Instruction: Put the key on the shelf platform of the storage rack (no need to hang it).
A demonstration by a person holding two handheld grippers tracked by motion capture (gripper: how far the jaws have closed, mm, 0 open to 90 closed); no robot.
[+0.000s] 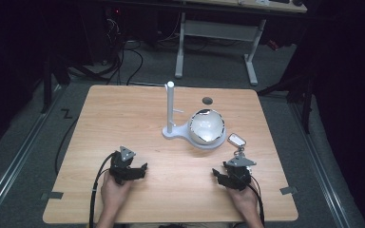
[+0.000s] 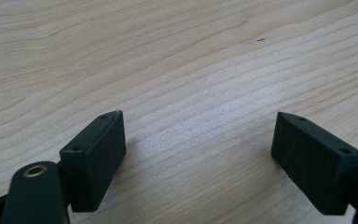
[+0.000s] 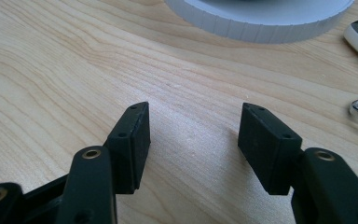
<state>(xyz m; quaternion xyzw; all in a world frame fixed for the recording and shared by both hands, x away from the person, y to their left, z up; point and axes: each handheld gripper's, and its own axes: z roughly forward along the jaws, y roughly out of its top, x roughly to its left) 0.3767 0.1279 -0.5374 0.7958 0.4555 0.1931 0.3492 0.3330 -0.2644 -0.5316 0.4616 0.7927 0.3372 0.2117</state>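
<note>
From where I stand, the left gripper rests on the table with its jaws spread wide and empty, well apart from everything. Mid-table stands a white stand, its base touching a round bowl. Just right of the bowl lies a keychain, its long axis running towards the right gripper, also gaping and empty. That hand is plainly nearer. No writing is legible.
</note>
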